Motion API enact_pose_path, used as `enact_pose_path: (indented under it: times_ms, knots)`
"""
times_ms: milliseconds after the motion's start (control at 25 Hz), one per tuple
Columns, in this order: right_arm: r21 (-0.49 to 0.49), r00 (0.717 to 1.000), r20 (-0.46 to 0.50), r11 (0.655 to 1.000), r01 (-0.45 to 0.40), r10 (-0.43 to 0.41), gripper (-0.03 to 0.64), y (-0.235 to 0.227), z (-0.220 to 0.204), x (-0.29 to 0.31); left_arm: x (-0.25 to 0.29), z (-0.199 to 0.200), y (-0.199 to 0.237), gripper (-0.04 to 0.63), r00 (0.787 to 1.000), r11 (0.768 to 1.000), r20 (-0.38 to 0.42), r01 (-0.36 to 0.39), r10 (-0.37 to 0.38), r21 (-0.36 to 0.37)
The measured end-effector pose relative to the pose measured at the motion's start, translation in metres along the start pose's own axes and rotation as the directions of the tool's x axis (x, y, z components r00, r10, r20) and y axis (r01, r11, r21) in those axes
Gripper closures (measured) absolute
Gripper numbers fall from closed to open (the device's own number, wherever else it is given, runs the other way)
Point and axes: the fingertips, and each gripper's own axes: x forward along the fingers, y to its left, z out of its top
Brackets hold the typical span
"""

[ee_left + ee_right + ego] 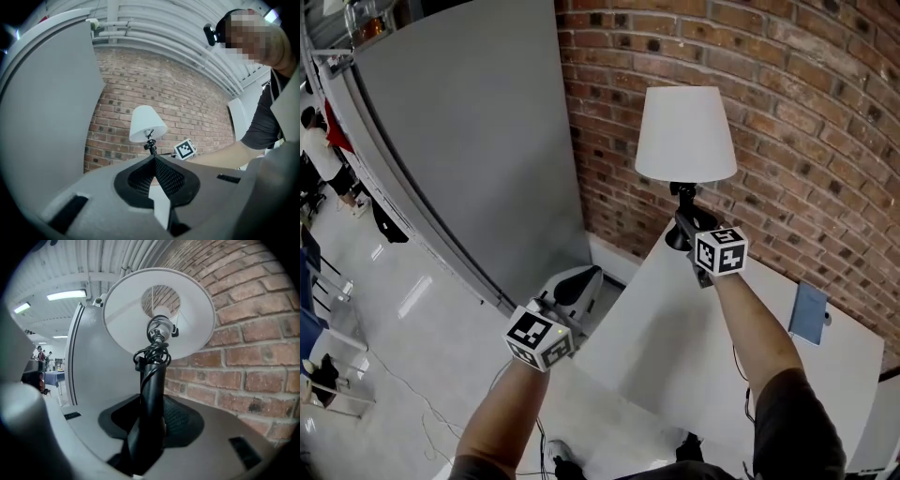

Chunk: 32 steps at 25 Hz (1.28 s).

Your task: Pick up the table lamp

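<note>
Leftmost in the head view, a tall grey panel fills the upper left of the frame, with pale floor below it. At lower left the left claw hangs just left of the edge of the white desk, and its marker cube faces the camera. In the left gripper view its two black pads meet at their tips with nothing between them, so it is clenched and empty. It points toward the lamp and the wall at the centre of that frame.

Right of centre in the head view, the table lamp stands upright, close in front of the brick wall and over the far corner of the desk. Just below its shade, the right claw is clamped on the black stem. The right gripper view shows this stem rising from between the jaws at lower centre. A black cord is looped round the top of the stem, and the open underside of the white shade spreads above it. Brick fills the right of that frame and the grey panel the left. The lamp's foot cannot be made out clearly, so whether it touches the desk cannot be told.

Far right in the head view, a flat blue-grey item lies on the desk near the wall.
</note>
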Motion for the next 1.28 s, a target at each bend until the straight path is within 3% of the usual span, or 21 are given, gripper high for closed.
enact_pose_path:
  times_ms: [480, 920, 1280]
  knots:
    - [-0.003, 0.999, 0.030, 1.000, -0.013, 0.013, 0.472, 0.010, 0.116, -0.042, -0.018, 0.105, -0.005, 0.597, 0.998, 0.998, 0.033, -0.057, 0.056, 0.037]
    - [-0.039, 0.994, 0.102, 0.999, -0.028, 0.032, 0.472, 0.026, 0.250, -0.095, -0.036, 0.206, -0.010, 0.597, 0.994, 0.994, 0.055, -0.093, 0.090, 0.055]
    - [-0.066, 0.989, 0.144, 0.997, -0.035, 0.044, 0.472, 0.036, 0.347, -0.137, -0.049, 0.282, -0.013, 0.597, 0.990, 0.992, 0.072, -0.126, 0.123, 0.031]
